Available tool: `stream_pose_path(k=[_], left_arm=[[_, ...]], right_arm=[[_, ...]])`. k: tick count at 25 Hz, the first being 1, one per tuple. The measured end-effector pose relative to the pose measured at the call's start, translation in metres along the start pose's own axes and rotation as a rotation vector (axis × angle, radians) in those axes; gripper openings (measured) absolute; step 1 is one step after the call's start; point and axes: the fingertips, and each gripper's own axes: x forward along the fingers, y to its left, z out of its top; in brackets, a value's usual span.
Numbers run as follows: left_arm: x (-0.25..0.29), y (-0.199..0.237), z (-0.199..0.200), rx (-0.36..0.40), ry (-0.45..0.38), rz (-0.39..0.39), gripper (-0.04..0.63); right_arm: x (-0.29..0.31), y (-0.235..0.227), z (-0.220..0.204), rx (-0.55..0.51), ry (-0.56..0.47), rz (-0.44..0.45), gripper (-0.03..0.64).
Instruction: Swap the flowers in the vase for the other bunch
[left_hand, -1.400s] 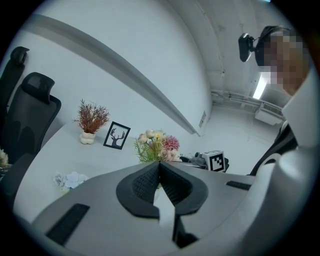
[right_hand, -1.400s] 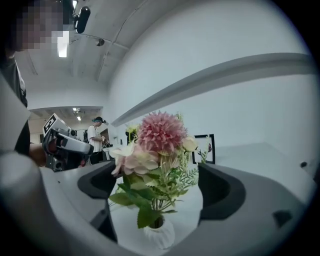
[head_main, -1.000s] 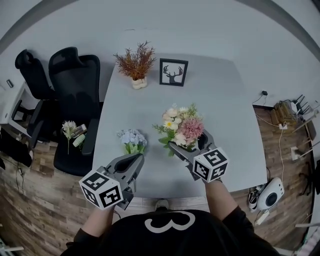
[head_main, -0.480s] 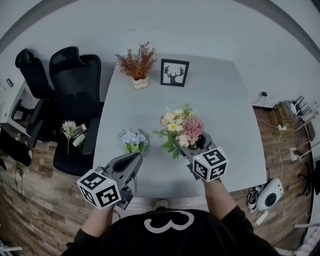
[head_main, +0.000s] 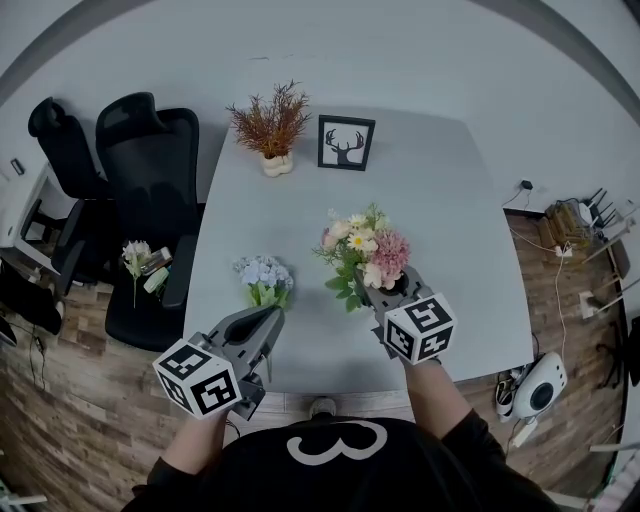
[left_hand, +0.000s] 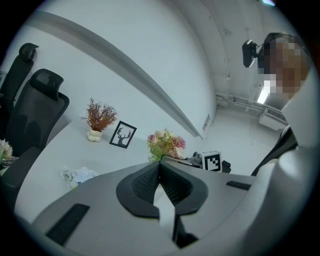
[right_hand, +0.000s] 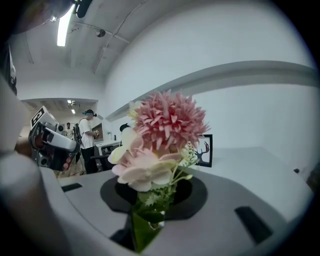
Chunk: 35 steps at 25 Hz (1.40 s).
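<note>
A bouquet of pink, cream and yellow flowers (head_main: 362, 250) stands at the table's front right. My right gripper (head_main: 372, 295) has just been closing its jaws, and they now pinch the green stems. In the right gripper view the pink bouquet (right_hand: 162, 135) rises from between the jaws of the right gripper (right_hand: 150, 212). What the stems stand in is hidden behind that gripper. A pale blue bunch (head_main: 264, 280) rests on the table to the left, also seen as the blue bunch (left_hand: 80, 175). Just in front of it my left gripper (head_main: 270, 320) hovers shut and empty.
A dried orange plant in a white pot (head_main: 272, 125) and a framed deer picture (head_main: 346, 143) stand at the table's (head_main: 440, 200) far edge. Two black office chairs (head_main: 150, 190) are at the left, one holding another small bunch (head_main: 137, 258). People stand far off (right_hand: 89, 135).
The right jaws went from wide around the pink bouquet to closed on its stems. The bouquet straightened from leaning left to more upright. The left gripper stayed put.
</note>
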Motion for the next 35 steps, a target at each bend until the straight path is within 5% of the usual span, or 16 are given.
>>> stream_pose_path(k=[19, 35], left_arm=[[0.003, -0.010, 0.011, 0.026, -0.020, -0.052, 0.011], [-0.002, -0.061, 0.033, 0.098, -0.092, -0.115, 0.011]], right_arm=[[-0.011, -0.001, 0.021, 0.008, -0.087, -0.011, 0.057], [-0.063, -0.009, 0.109, -0.004, -0.293, -0.042, 0.057]])
